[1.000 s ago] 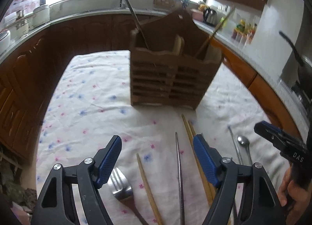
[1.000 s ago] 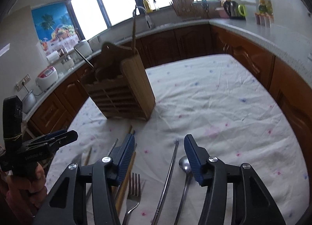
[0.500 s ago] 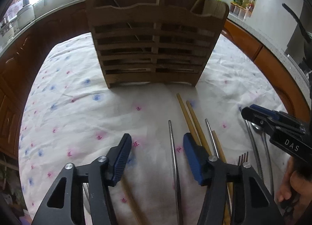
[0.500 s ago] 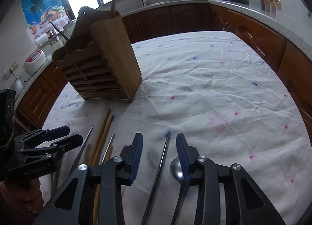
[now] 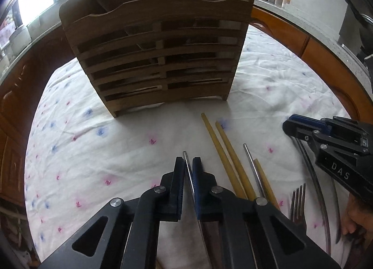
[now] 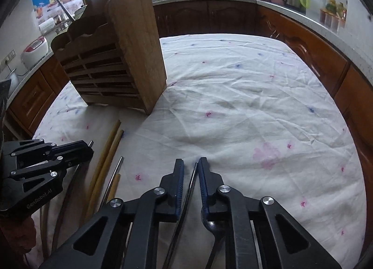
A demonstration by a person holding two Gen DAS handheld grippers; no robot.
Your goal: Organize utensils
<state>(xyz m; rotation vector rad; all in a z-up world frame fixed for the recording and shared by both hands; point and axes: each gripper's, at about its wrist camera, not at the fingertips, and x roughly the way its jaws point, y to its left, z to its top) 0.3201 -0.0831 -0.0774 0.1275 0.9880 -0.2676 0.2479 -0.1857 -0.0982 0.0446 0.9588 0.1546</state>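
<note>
In the left wrist view my left gripper (image 5: 188,161) is closing its jaws tight on a thin metal chopstick (image 5: 185,156) that lies on the flowered cloth, and both pads touch it. In the right wrist view my right gripper (image 6: 193,164) closes the same way on another metal chopstick (image 6: 194,172), pads pressed to its sides. A spoon (image 6: 209,224) lies under its right finger. The slatted wooden utensil holder (image 5: 158,47) stands just beyond, with a few utensils upright in it. Each gripper shows in the other's view: right gripper (image 5: 288,126), left gripper (image 6: 89,149).
Two bamboo chopsticks (image 5: 223,150), a third metal chopstick (image 5: 253,166) and a fork (image 5: 298,201) lie between the grippers. The cloth (image 6: 244,110) covers the table (image 6: 345,143). Wooden cabinets and a counter (image 6: 291,8) with jars and a kettle ring the table.
Both grippers have come down and forward toward the holder, and their jaws have gone from wide apart to shut, each on a metal chopstick.
</note>
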